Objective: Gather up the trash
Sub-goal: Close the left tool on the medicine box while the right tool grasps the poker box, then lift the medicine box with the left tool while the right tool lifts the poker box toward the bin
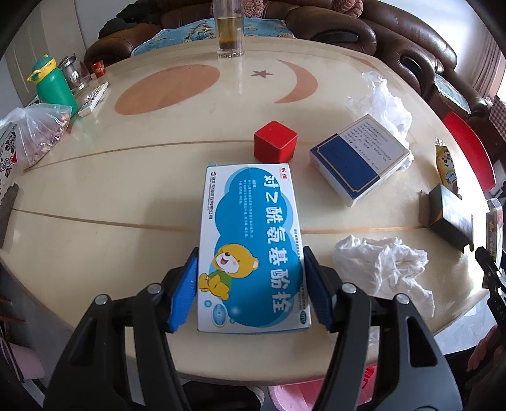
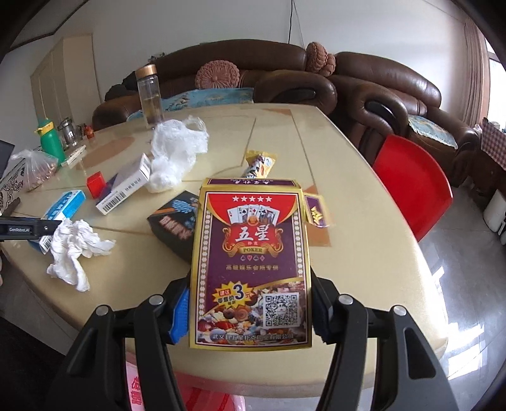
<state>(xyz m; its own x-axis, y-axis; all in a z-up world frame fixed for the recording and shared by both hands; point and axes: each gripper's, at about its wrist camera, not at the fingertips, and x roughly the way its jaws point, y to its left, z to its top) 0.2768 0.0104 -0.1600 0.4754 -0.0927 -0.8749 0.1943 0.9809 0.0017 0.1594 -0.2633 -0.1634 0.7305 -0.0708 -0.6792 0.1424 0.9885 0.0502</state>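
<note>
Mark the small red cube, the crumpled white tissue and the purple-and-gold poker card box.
small red cube [image 1: 274, 140], left wrist view, front face.
crumpled white tissue [image 1: 381, 264], left wrist view, middle folds.
purple-and-gold poker card box [image 2: 251, 265], right wrist view, front panel.

Green bottle [image 1: 53, 83], tall glass of tea [image 1: 228, 28], red cube [image 1: 274, 140], brown leather sofa [image 2: 392, 91].
</note>
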